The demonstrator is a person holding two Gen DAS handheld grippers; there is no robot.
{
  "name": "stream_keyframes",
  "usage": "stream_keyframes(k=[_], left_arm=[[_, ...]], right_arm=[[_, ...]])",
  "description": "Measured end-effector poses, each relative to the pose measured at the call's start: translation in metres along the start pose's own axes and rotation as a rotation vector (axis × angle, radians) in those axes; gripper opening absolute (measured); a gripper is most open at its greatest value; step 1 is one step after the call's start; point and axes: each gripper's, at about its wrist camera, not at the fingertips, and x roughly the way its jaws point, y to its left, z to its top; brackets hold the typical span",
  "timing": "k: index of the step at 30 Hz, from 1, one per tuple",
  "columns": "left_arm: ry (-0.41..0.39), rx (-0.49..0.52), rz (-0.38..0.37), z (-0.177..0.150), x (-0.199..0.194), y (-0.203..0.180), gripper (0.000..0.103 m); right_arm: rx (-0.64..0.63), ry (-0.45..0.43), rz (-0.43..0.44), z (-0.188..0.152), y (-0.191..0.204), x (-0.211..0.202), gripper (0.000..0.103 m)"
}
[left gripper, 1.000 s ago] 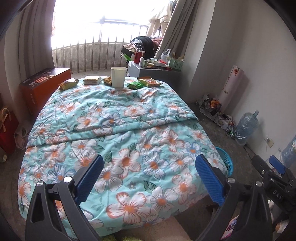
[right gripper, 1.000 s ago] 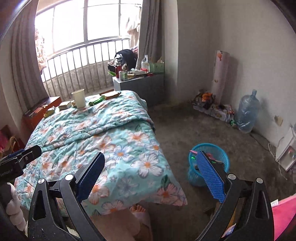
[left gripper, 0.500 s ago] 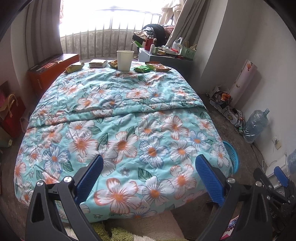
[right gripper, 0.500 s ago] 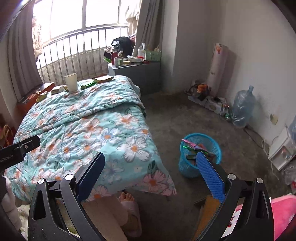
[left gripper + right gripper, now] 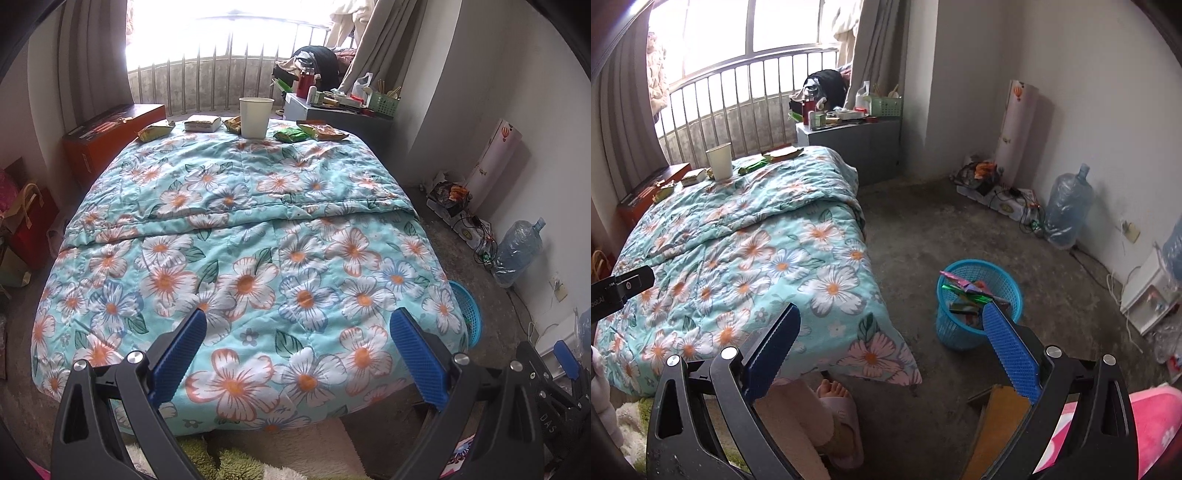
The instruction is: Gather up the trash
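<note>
A white paper cup (image 5: pixel 256 117) stands at the far end of a bed with a floral quilt (image 5: pixel 243 236), among several snack wrappers: a yellow one (image 5: pixel 155 132), a green one (image 5: pixel 291 134), an orange one (image 5: pixel 323 132) and a small box (image 5: pixel 202 123). A blue mesh basket (image 5: pixel 979 301) with wrappers inside stands on the floor right of the bed. My left gripper (image 5: pixel 297 352) is open and empty over the bed's near end. My right gripper (image 5: pixel 890 339) is open and empty, its right pad (image 5: pixel 1010 347) in front of the basket.
A grey cabinet (image 5: pixel 857 138) with clutter stands beyond the bed. A water jug (image 5: pixel 1067 206), cables and a rolled mat (image 5: pixel 1015 129) line the right wall. An orange box (image 5: pixel 107 134) lies left of the bed. A slippered foot (image 5: pixel 836 406) is below the right gripper.
Both grippers have pulled back and risen; the bed and basket show from farther above. Both jaws stay open and empty.
</note>
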Motion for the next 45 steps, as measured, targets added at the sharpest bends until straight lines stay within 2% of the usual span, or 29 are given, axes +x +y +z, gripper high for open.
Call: stream_keyframes(k=[19, 33, 45], left_arm=[[-0.007, 0.013, 0.044, 0.0009, -0.0057, 0.0038, 0.097], [-0.015, 0.007, 0.044, 0.002, -0.0066, 0.0076, 0.097], [-0.012, 0.01, 0.047, 0.0009, -0.0059, 0.007, 0.097]], right_arm=[[-0.021, -0.005, 0.034, 0.0036, 0.0064, -0.0058, 0.095], [-0.035, -0.004, -0.002, 0.004, 0.0012, -0.0052, 0.095], [-0.032, -0.007, 0.001, 0.0053, -0.0005, -0.0046, 0.095]])
